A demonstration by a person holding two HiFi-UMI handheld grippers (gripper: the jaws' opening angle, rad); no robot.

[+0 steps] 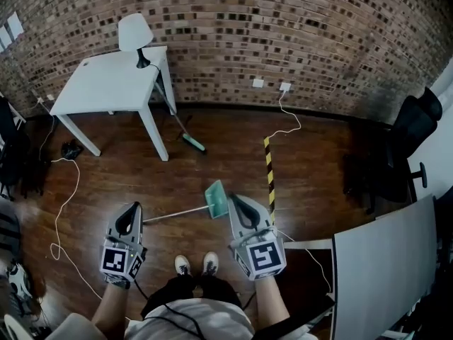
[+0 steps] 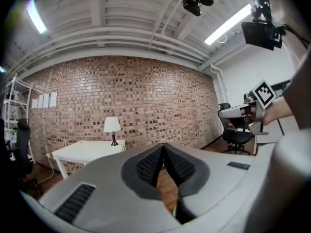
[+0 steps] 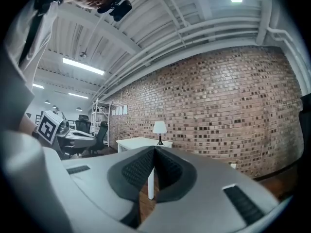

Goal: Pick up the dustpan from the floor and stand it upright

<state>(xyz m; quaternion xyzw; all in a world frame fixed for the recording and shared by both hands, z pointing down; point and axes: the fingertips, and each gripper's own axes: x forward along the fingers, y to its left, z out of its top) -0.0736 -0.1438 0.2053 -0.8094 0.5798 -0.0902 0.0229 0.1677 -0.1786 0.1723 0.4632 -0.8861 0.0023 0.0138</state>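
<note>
Dustpan [image 1: 216, 199]: teal, lay flat on the wooden floor [image 1: 318, 183] at the middle of the head view, not upright. Its pale long handle ran toward the lower left.
Left gripper [image 1: 134, 207]: sat lower left of centre in the head view, held level, its tip near the end of the dustpan's handle.
Left fingers [image 2: 148, 165]: closed together, with nothing between them.
Right gripper [image 1: 233, 197]: sat lower right of centre, its tip just beside the right edge of the pan in the picture. Whether it touched could not be told.
Right fingers [image 3: 138, 168]: closed together and empty.
Desk [image 1: 106, 83]: white, upper left of the frame, against the brick wall [image 1: 283, 27], carrying a white-shaded lamp [image 1: 134, 32].
Broom [image 1: 192, 142]: green head on the floor just right of the desk's front leg.
Striped tape [image 1: 270, 172]: a yellow-and-black strip on the floor, right of the dustpan.
Cable [image 1: 67, 197]: white, looped across the floor at the left.
Office chair [image 1: 410, 133]: black, at the right edge.
Shoes [image 1: 195, 264]: two, at bottom centre, between the grippers.
</note>
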